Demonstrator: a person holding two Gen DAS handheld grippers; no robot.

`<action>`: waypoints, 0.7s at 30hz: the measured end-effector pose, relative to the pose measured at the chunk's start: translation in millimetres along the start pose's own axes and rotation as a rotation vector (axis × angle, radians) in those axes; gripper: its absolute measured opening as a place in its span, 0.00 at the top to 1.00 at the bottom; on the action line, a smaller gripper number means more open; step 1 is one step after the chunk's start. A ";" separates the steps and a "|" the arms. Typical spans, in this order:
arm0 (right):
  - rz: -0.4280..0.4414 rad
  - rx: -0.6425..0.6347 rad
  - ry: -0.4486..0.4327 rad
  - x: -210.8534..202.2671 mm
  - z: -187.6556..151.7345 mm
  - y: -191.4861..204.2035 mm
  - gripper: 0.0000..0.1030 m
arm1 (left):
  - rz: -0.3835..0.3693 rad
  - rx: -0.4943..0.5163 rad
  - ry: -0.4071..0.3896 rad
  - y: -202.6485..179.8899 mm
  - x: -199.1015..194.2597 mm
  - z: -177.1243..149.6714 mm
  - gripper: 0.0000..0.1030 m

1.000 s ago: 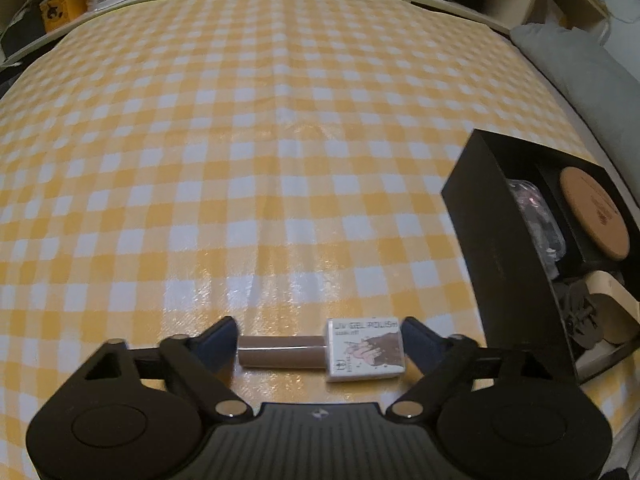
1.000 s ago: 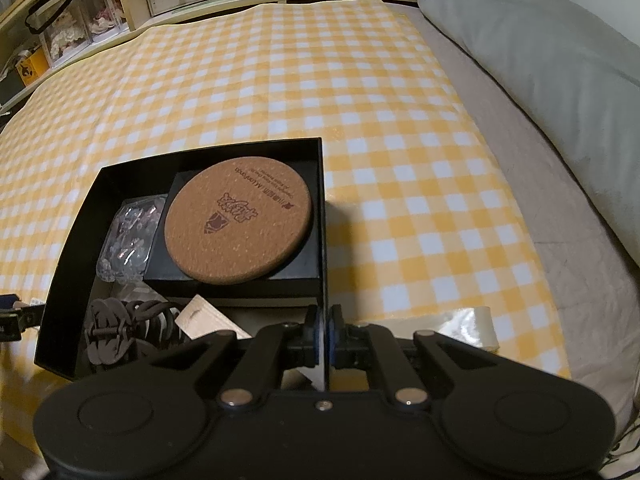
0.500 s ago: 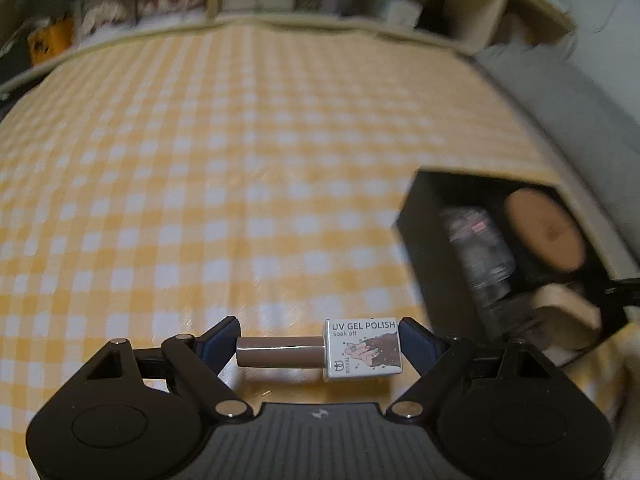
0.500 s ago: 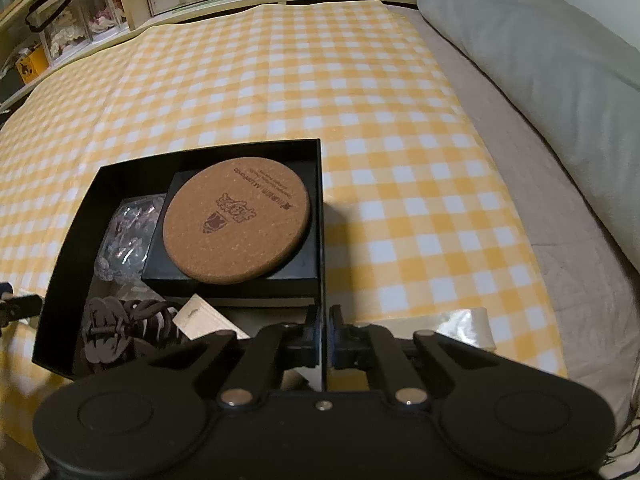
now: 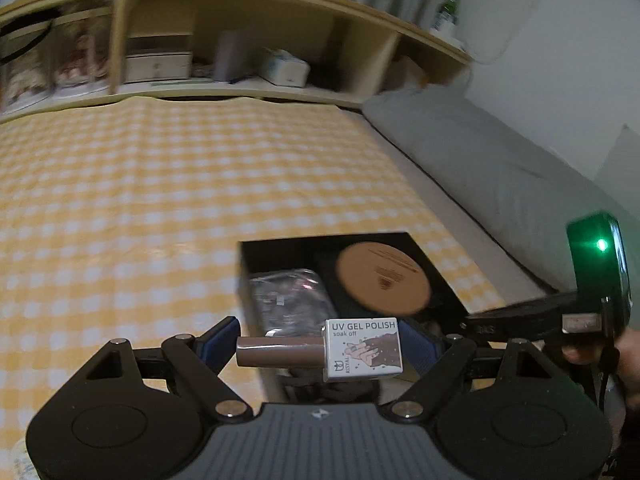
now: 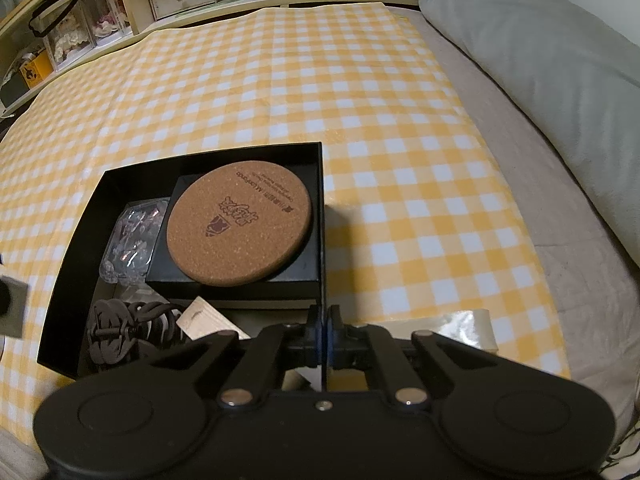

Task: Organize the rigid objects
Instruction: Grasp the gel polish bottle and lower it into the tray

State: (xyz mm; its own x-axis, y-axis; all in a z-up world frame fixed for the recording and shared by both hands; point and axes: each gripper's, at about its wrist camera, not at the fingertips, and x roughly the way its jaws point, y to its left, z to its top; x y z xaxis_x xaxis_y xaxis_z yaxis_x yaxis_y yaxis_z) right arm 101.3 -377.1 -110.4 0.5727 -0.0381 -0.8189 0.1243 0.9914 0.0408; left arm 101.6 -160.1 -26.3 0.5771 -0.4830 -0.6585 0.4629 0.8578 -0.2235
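Since the earlier frame, the left gripper point(image 5: 320, 354) has lifted off the checked cloth point(image 5: 160, 200) and swung toward the black box point(image 5: 328, 240), so that the box now lies just beyond its fingers and the shelf point(image 5: 240, 40) and the grey pillow point(image 5: 500, 160) fill the top of the left wrist view. Its jaws clamp the polish bottle point(image 5: 320, 352) lengthwise, brown cap against the left pad, white labelled body against the right, and the bottle hangs in the air above the near part of the box.

The right gripper point(image 6: 325, 332) has not moved. Its jaws are pressed shut on the right wall of the box, near the box's near right corner. In the left wrist view this gripper comes in from the right edge, with a green light on its body and part of a hand point(image 5: 624, 360) behind it.

Inside the box, the cork coaster point(image 6: 240, 224) lies on a smaller black box point(image 6: 296, 272) against the far right corner. A clear plastic packet point(image 6: 132, 236) sits along the left side, dark brown clips point(image 6: 124, 332) lie in the near left corner, and a pale wooden piece point(image 6: 208, 320) rests just beside them. A strip of clear film point(image 6: 460, 328) lies on the cloth near its right edge, just right of the box.
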 end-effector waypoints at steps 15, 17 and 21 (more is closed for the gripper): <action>-0.010 0.003 0.005 0.5 1.3 2.5 0.97 | -0.009 0.087 0.029 -34.2 47.4 -2.7 0.16; -0.010 0.003 0.004 0.6 1.2 2.6 0.97 | -0.019 0.089 0.064 -33.3 53.1 -2.2 0.15; -0.010 0.003 0.005 0.5 1.1 2.6 0.97 | -0.060 0.055 0.105 -25.0 51.3 -4.0 0.06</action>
State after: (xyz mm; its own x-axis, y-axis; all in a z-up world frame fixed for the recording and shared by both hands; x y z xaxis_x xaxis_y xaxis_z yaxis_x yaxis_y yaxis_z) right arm 102.8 -374.7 -110.1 0.5675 -0.0475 -0.8220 0.1327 0.9906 0.0344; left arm 116.9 -205.6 -57.4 0.4748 -0.5093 -0.7178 0.5324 0.8156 -0.2265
